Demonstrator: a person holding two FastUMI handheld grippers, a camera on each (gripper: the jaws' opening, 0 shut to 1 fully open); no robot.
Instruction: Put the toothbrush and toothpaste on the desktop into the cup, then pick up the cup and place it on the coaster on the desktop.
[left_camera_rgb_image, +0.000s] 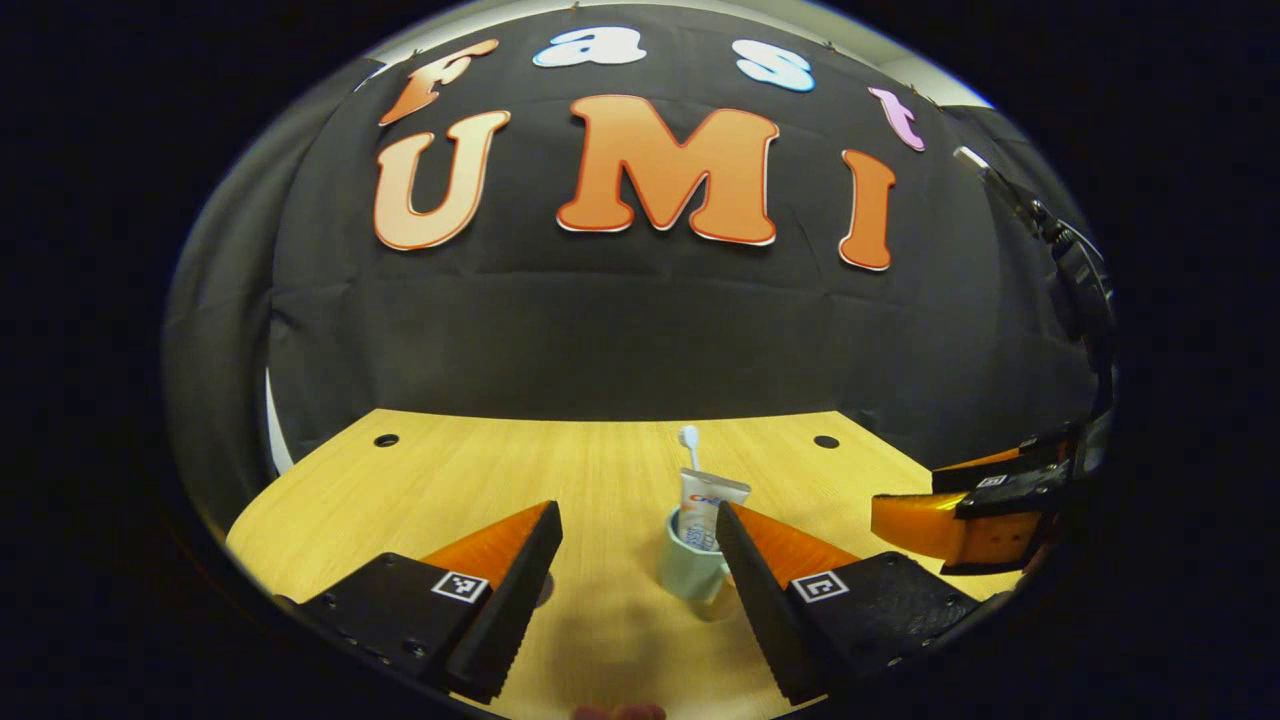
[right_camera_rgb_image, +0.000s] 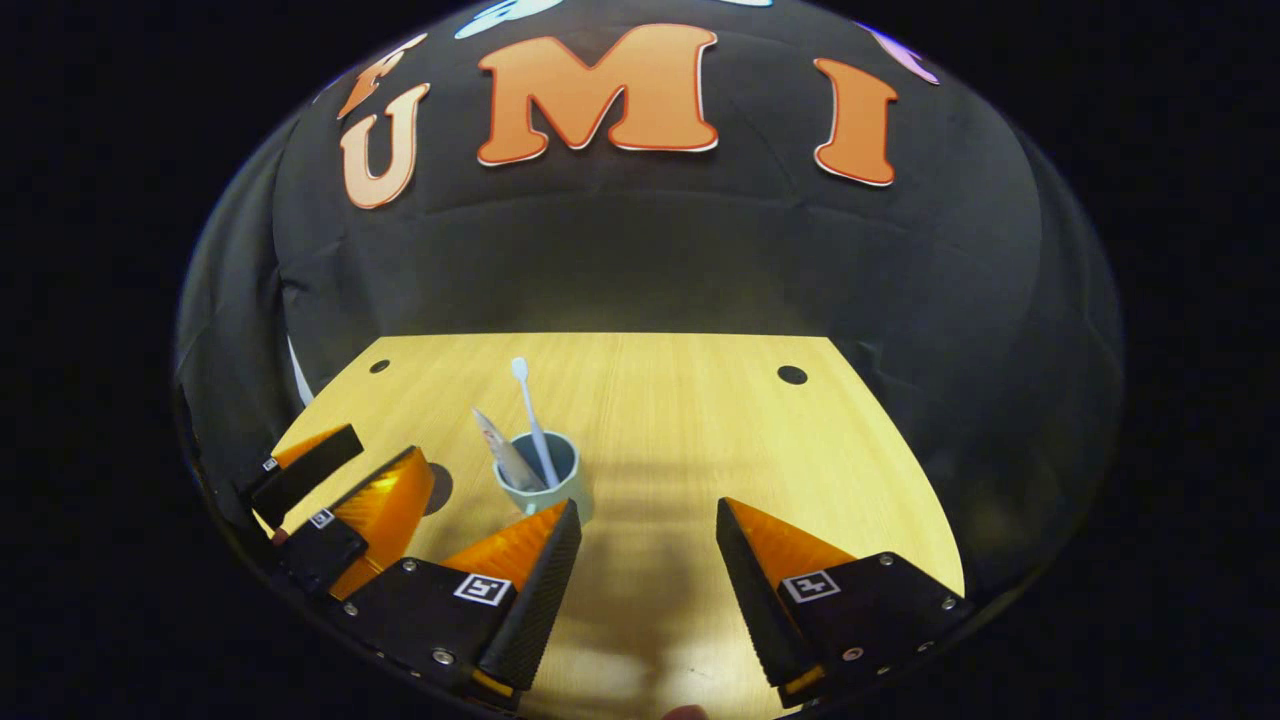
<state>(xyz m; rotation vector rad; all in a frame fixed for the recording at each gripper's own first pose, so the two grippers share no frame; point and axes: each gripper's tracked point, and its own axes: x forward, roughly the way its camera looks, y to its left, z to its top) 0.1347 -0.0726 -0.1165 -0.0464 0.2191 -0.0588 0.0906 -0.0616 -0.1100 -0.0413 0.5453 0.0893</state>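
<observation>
Cup (right_camera_rgb_image: 545, 475): pale green, upright on the wooden desktop (right_camera_rgb_image: 700, 420). The right gripper view looks down into its mouth; the left gripper view shows its side wall (left_camera_rgb_image: 688, 570) from lower down, just beside one finger.

Toothbrush (right_camera_rgb_image: 530, 415): white, standing in the cup, head up, leaning slightly.

Toothpaste (right_camera_rgb_image: 505, 455): tube standing in the cup beside the brush; its printed flat face shows in the left gripper view (left_camera_rgb_image: 707, 505) (edge-on in the other).

Coaster (right_camera_rgb_image: 438, 490): a dark round patch on the desktop, partly hidden behind the other tool's finger, near the cup; the cup is not on it.

Left gripper (left_camera_rgb_image: 638, 545): fingers spread wide, gripping nothing.

Right gripper (right_camera_rgb_image: 648, 540): likewise spread wide, bare, cup just beyond one fingertip.
</observation>
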